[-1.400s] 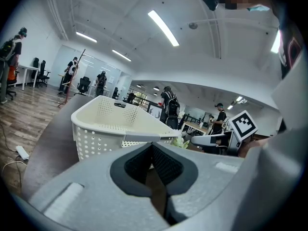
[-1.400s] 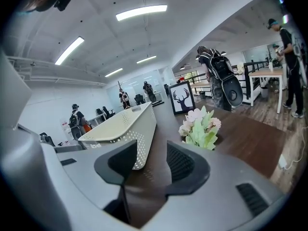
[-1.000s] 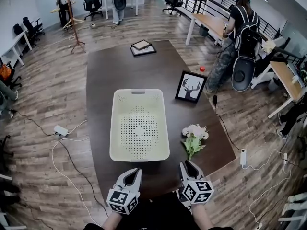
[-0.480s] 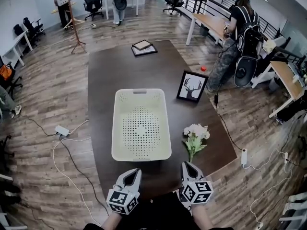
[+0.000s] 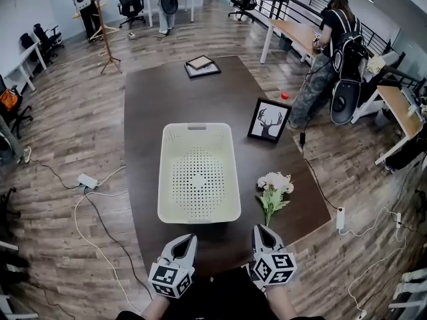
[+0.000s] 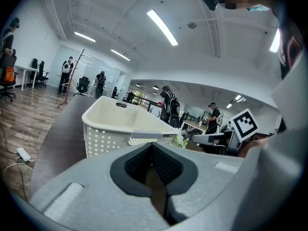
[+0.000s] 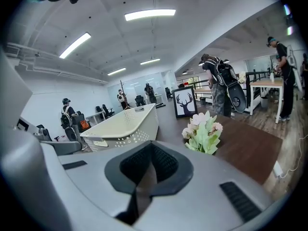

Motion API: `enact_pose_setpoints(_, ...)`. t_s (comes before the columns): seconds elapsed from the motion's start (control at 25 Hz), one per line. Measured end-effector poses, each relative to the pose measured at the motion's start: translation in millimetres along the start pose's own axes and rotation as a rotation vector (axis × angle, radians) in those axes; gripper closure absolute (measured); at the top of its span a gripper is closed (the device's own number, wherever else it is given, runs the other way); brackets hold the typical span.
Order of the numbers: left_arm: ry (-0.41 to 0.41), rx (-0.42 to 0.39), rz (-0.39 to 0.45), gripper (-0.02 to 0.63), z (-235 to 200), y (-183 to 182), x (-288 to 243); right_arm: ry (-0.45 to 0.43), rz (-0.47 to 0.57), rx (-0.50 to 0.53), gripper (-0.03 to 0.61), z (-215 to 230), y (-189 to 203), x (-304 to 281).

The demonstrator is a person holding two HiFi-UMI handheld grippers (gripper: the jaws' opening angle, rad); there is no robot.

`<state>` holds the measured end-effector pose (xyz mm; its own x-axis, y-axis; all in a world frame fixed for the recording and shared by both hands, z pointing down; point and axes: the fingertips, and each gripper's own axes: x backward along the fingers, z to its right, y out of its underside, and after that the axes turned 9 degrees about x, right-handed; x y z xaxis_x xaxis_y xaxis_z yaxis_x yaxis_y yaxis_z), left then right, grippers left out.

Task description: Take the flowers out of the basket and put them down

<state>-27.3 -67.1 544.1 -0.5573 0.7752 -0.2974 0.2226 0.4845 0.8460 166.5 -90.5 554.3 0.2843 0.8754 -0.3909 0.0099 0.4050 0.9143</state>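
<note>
The cream perforated basket [image 5: 162, 179] stands empty on the dark table [image 5: 200, 92]. To its right a small bunch of pale pink flowers [image 5: 272, 191] with green leaves lies on the table. The left gripper [image 5: 189, 240] and right gripper [image 5: 261, 231] hover side by side over the table's near edge, both shut with nothing between the jaws. The right gripper sits just short of the flower stems, apart from them. From the right gripper view the flowers [image 7: 204, 131] lie ahead to the right and the basket [image 7: 127, 124] to the left. The left gripper [image 6: 153, 150] faces the basket [image 6: 115, 124].
A framed deer picture [image 5: 269, 120] stands behind the flowers near the right edge. Flat frames [image 5: 202, 65] lie at the far end. A small red object [image 5: 285, 96] is on the floor. People, desks and chairs surround the table; cables run across the floor.
The head view has drifted a little, so the table sits slightly further right. Basket, flowers and both grippers keep their places.
</note>
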Motion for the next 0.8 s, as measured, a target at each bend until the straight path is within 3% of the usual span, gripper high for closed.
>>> enact_pose_setpoints(0.28,0.001,0.0,0.005,0.604,0.3,-0.3,-1.0,0.019,-0.029,0.104,0.572,-0.6,4.1,1.4)
enact_pose_setpoints(0.8,0.008,-0.002,0.002,0.604,3.8,0.8,-1.4,-0.01,-0.041,0.134,0.572,-10.0,9.4,1.2)
